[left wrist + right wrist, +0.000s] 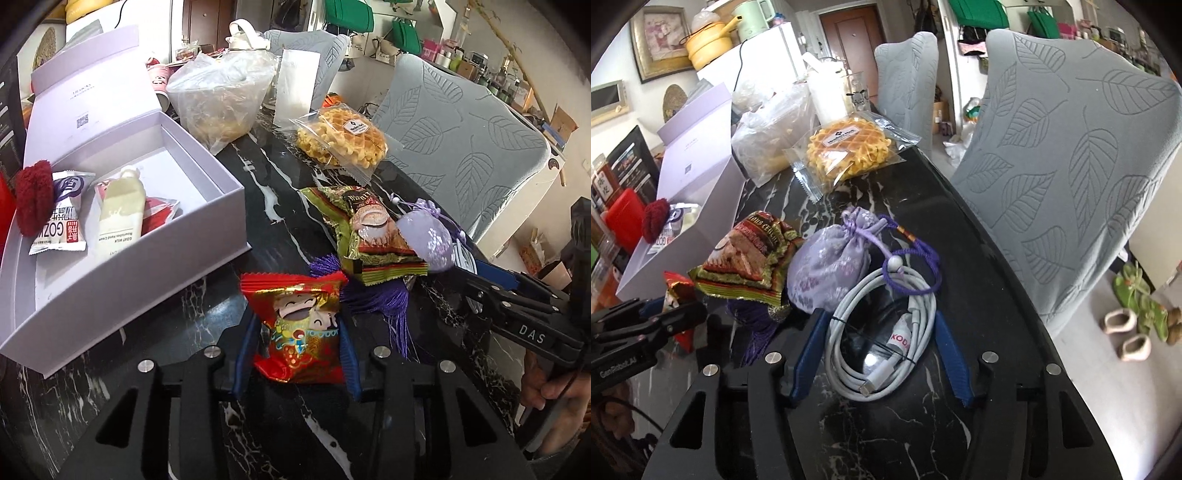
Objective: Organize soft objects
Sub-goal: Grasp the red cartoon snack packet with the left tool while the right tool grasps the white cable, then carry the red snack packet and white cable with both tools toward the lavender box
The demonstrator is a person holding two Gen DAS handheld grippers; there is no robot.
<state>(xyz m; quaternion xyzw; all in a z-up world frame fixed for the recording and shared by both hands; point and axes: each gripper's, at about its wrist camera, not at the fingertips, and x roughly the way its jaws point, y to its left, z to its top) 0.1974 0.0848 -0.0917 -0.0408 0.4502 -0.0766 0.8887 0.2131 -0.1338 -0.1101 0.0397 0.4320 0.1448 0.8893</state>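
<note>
A grey leaf-patterned chair cover (1067, 173) stands at three o'clock. A yellow enamel pot (707, 40) sits at eleven o'clock, with green sandals (1141, 299) on the floor at four.

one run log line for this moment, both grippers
left gripper: shut on red snack packet | right gripper: open around white cable coil | white box: open, partly filled

Daylight fills my views from the far right, bright but soft. Glare streaks the glossy black counter (960, 229) and the white box (147, 258) washes pale. Fisheye bending curves the edges into dark corners; far clutter blurs slightly, near things stay sharp.
</note>
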